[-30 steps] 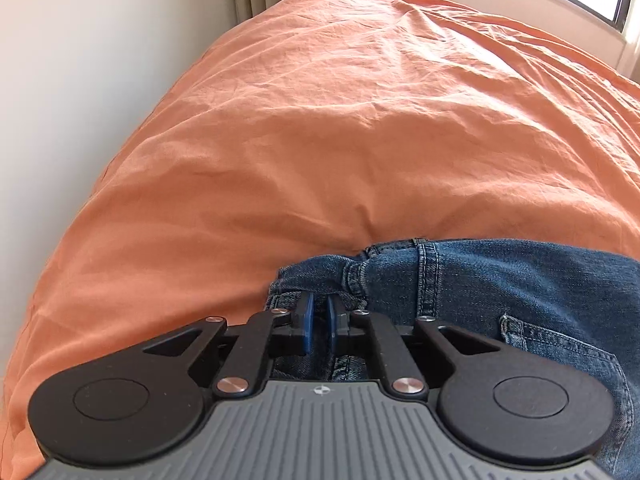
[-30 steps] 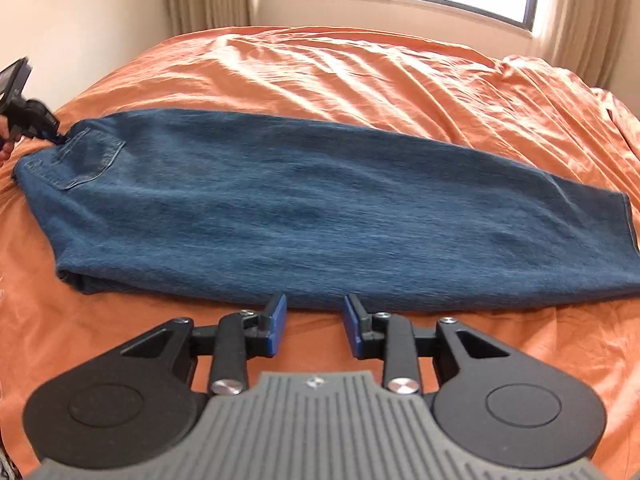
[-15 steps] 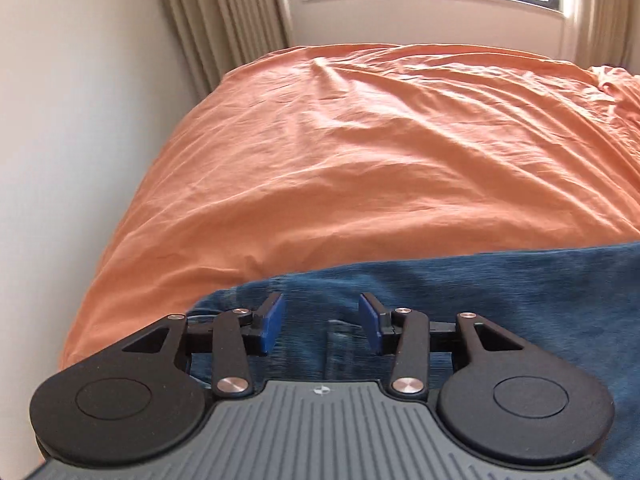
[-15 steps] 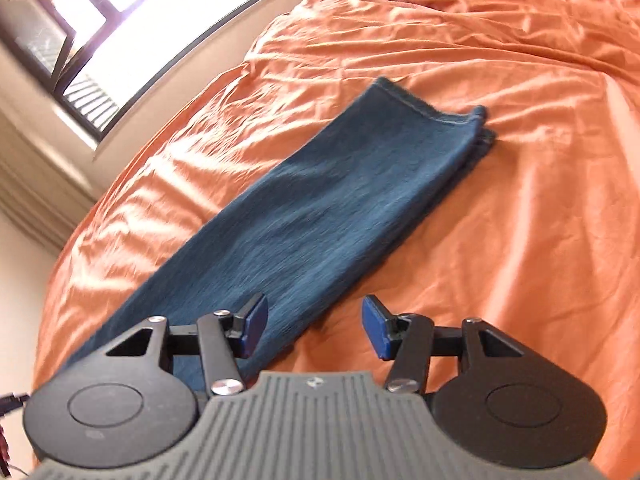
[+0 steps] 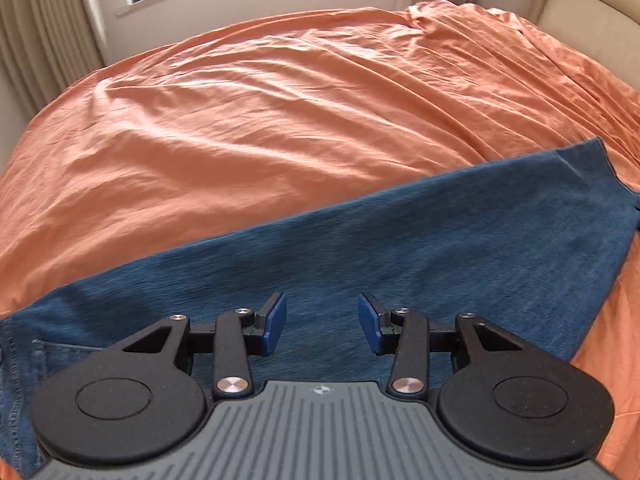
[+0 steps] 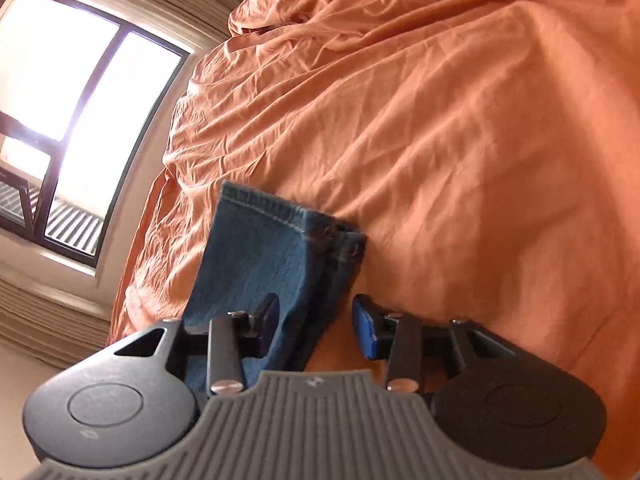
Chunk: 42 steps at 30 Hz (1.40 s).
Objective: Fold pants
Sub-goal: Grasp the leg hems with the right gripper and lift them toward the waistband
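Blue jeans (image 5: pixel 440 240), folded lengthwise, lie flat across the orange bedsheet (image 5: pixel 280 120); the waist and a pocket seam (image 5: pixel 24 360) are at the lower left, the leg ends at the right. My left gripper (image 5: pixel 322 322) hovers open over the middle of the legs, with nothing between its pads. In the right wrist view, my right gripper (image 6: pixel 316 328) is rolled sideways at the leg ends (image 6: pixel 260 248), near the stitched hems (image 6: pixel 280 208). Its jaws are closing with the edge of the stacked denim between them. The pads do not visibly press the cloth.
The orange sheet (image 6: pixel 480 160) is wrinkled and stretches far beyond the jeans on all sides. A window (image 6: pixel 80 100) and beige curtains (image 5: pixel 40 40) stand behind the bed. A pale wall edge (image 5: pixel 580 12) rises at the far right.
My left gripper let go of the waistband, opened, and slid right along the jeans. My right gripper rolled, swung to the leg ends and sank, its jaws widening, then narrowing around the hem edge.
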Available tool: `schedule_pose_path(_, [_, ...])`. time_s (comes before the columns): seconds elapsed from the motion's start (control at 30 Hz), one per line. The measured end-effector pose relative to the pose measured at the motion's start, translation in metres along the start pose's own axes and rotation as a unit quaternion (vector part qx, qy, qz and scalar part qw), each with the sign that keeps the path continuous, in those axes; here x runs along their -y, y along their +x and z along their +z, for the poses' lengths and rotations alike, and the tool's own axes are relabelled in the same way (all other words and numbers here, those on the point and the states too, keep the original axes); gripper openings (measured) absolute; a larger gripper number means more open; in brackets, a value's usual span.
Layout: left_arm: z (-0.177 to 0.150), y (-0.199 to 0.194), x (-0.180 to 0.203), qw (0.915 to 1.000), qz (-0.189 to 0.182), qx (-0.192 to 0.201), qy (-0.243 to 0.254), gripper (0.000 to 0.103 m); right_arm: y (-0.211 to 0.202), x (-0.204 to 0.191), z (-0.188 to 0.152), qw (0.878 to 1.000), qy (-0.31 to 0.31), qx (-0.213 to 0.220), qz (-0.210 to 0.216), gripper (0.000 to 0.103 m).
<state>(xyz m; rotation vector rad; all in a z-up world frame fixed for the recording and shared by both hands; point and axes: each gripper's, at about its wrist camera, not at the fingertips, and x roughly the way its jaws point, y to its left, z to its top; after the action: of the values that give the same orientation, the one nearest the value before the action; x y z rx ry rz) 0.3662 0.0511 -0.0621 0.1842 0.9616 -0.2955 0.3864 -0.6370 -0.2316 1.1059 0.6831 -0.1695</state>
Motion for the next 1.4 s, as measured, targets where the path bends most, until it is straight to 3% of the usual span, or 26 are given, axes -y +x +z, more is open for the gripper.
schedule_pose_path(0.13, [0.013,0.027,0.042,0.9989,-0.033,-0.007,0.033,0.047,0.014,0.013,0.009,0.999,0.013,-0.007,0.034,0.025])
schedule_pose_path(0.17, [0.017,0.033,0.051,0.9985,-0.039,-0.006,0.038,0.043,0.014,0.013,0.011,0.999,0.008,-0.004,0.033,0.013])
schedule_pose_path(0.27, [0.028,0.051,0.078,0.9973,-0.054,-0.005,0.048,0.038,0.011,0.005,0.013,0.999,-0.036,-0.003,0.035,0.006])
schedule_pose_path(0.37, [0.044,0.072,0.1,0.9964,-0.06,0.007,0.059,0.032,0.004,-0.009,0.014,0.996,-0.088,-0.001,0.029,0.005])
schedule_pose_path(0.47, [0.066,0.097,0.115,0.9961,-0.067,0.013,0.055,0.025,0.004,-0.014,0.017,0.994,-0.102,-0.008,0.026,0.005])
schedule_pose_path(0.57, [0.091,0.122,0.132,0.9959,-0.078,0.016,0.043,0.025,0.005,-0.019,0.019,0.993,-0.119,-0.013,0.02,0.005])
schedule_pose_path(0.8, [0.116,0.165,0.153,0.9981,-0.05,-0.007,0.036,0.02,0.01,-0.022,0.02,0.989,-0.144,-0.021,0.008,0.005])
schedule_pose_path(0.9, [0.117,0.163,0.152,0.9988,-0.047,-0.004,0.016,0.019,0.013,-0.025,0.02,0.989,-0.147,-0.023,0.0,0.005])
schedule_pose_path(0.97, [0.117,0.148,0.155,0.9987,-0.043,0.018,0.02,0.019,0.012,-0.028,0.02,0.988,-0.153,-0.023,-0.005,0.004])
schedule_pose_path(1.03, [0.114,0.129,0.158,0.9976,-0.058,0.028,0.024,0.019,0.006,-0.035,0.021,0.986,-0.163,-0.018,-0.005,0.004])
schedule_pose_path(1.27, [0.069,0.096,0.189,0.9915,-0.096,-0.005,0.088,0.019,-0.015,-0.073,0.02,0.978,-0.21,0.003,-0.004,0.003])
schedule_pose_path(1.4, [0.03,0.089,0.204,0.9876,-0.128,-0.027,0.087,0.019,-0.023,-0.093,0.016,0.972,-0.234,0.012,-0.018,0.003])
